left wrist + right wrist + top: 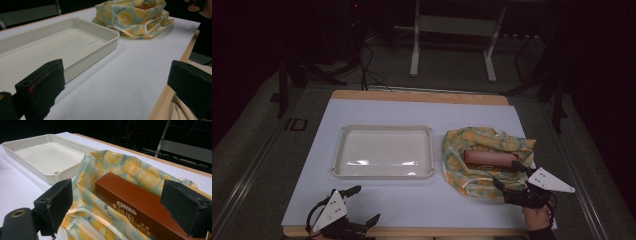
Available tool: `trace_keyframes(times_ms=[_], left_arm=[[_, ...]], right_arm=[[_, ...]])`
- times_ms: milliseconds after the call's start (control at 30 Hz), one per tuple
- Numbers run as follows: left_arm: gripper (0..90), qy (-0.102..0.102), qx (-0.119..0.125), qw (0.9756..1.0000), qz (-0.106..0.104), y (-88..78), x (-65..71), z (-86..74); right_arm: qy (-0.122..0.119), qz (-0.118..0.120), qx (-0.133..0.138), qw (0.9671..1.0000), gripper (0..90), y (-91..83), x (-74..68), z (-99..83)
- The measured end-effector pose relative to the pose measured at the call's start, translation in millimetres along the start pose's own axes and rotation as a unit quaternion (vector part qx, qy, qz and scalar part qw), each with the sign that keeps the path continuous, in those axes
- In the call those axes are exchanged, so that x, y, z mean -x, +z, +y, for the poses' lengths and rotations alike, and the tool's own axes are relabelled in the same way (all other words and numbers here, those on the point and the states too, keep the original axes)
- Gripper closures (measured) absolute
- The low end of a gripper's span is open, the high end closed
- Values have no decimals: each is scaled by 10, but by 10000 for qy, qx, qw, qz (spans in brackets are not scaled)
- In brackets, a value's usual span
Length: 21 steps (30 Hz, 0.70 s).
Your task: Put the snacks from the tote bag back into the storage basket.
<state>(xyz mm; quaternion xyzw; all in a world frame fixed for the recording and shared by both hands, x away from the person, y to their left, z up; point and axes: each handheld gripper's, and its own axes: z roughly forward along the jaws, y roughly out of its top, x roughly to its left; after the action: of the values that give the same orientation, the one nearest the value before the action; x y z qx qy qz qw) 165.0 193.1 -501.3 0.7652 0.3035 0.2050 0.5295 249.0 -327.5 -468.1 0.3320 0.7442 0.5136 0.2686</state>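
Left hand-held gripper (362, 206) sits low at the near left edge of the bench (377, 205), jaws spread wide, nothing between them; in its own view the jaws frame bare white bench top (125, 82). White tray (383, 151) lies ahead of the left hand-held gripper and slightly to its right, apart from it, and looks bare inside; in the left gripper view the tray (62, 47) runs past the left jaw, bag (132, 17) beyond its far corner. Right hand-held gripper (507, 177) is at the near right, held by a hand (538, 216), jaws wide open, gripping nothing. Yellow lemon-print bag (484, 162) lies directly ahead of it, mouth toward the jaws, just right of the tray. Brown box (490, 158) lies inside the bag, long side across. In the right gripper view the box (135, 207) sits between the two open jaws, whether they touch it cannot tell, bag (117, 170) fabric around and under it, tray (47, 155) off beyond the left jaw. Box print reads OREO
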Motion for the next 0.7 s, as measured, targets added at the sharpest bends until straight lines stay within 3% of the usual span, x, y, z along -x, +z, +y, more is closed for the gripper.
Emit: trace_keyframes(times_ms=[133, 267, 500, 700], left_arm=[[14, -1, 12, 10000, -5, -9, -1, -7], [13, 57, 53, 9999, -67, -7, 5, -11], [14, 204, 37, 9995, -246, 59, 0, -26], [13, 186, 76, 9995, -251, 62, -6, -21]], right_arm=[[-165, -56, -25, 9998, 108, 22, -2, 18], [-156, 83, -112, 9998, 108, 59, 7, 32], [-137, -119, -128, 9998, 108, 75, -10, 82], [-366, -177, -246, 9989, 109, 59, 24, 128]])
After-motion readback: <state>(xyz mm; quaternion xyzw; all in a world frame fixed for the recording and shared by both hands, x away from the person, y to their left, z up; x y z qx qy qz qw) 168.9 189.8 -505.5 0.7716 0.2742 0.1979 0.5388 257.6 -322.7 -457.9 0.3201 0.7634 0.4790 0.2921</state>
